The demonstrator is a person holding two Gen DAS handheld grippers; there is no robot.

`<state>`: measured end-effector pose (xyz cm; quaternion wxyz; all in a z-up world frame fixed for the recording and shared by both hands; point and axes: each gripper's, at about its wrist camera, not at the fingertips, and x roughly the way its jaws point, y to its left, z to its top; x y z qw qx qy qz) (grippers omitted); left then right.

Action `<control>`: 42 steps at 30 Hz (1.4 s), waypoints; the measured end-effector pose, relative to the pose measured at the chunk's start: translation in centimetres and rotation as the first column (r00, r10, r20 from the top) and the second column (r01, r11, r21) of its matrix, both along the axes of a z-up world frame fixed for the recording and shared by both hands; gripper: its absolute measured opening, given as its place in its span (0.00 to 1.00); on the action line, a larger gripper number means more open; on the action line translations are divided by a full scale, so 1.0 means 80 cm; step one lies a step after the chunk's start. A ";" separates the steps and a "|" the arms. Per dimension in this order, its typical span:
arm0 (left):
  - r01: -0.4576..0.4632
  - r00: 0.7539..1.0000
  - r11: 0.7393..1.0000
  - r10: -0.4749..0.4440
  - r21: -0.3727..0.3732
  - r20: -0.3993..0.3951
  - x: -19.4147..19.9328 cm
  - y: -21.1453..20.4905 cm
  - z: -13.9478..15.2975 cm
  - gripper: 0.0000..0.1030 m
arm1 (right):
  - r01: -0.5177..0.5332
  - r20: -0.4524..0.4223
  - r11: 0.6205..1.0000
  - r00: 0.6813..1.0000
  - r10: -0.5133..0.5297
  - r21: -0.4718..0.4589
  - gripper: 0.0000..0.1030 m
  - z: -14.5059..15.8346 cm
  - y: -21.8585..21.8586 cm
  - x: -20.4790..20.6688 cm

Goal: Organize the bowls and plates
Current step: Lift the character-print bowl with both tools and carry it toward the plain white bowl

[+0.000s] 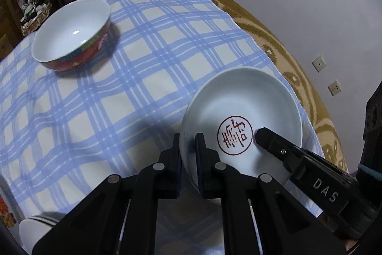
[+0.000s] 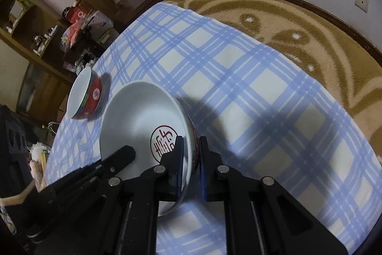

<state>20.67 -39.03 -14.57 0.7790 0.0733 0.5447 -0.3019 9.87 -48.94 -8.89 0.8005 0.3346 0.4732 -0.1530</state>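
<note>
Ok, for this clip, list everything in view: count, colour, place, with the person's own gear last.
stamped bowl: one, white inside with a red round seal, red patterned outside, near edge of the cloth, gripped on opposite rims.
second bowl: one, white inside, red patterned outside, standing apart at the far left.
checked cloth: one, blue and white, under both bowls.
blanket: one, tan with pale pattern, beyond the cloth.
shelves: brown wood, cluttered, far left.
wall sockets: two, pale, on the wall.
left gripper: black, shut on the bowl's left rim.
right gripper: black, shut on its right rim.
</note>
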 end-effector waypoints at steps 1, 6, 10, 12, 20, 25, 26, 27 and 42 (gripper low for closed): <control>0.004 1.000 1.000 -0.004 0.007 0.008 -0.002 0.001 0.002 0.10 | -0.001 0.003 1.000 1.000 0.001 0.006 0.12 0.001 0.002 -0.001; 0.030 0.998 0.999 -0.032 0.043 0.051 -0.017 0.020 0.021 0.10 | -0.016 0.014 1.000 1.000 0.015 0.020 0.12 0.013 0.022 -0.006; 0.019 0.999 1.000 -0.020 0.019 0.045 -0.019 0.048 0.034 0.10 | -0.066 0.016 0.996 0.998 0.067 -0.052 0.12 0.030 0.052 -0.005; 0.010 0.999 1.000 -0.011 0.020 0.052 -0.020 0.060 0.040 0.10 | -0.082 0.015 0.994 0.996 0.083 -0.075 0.12 0.037 0.066 -0.004; -0.021 0.997 0.999 0.024 -0.041 0.071 -0.024 0.117 0.071 0.11 | -0.148 0.018 0.975 0.988 0.153 -0.165 0.12 0.081 0.119 0.003; -0.029 0.994 0.999 0.032 -0.030 0.101 -0.025 0.152 0.099 0.11 | -0.174 0.045 0.972 0.982 0.183 -0.160 0.13 0.102 0.150 0.007; -0.030 0.994 0.999 0.032 -0.022 0.109 -0.027 0.159 0.104 0.11 | -0.179 0.048 0.971 0.981 0.189 -0.160 0.13 0.105 0.157 0.007; -0.035 0.992 0.999 0.037 -0.019 0.117 -0.029 0.169 0.111 0.11 | -0.185 0.052 0.970 0.979 0.195 -0.157 0.13 0.109 0.165 0.008; -0.173 0.971 0.984 0.179 -0.052 0.160 -0.030 0.298 0.165 0.10 | -0.277 0.116 0.952 0.949 0.292 -0.132 0.14 0.152 0.276 0.026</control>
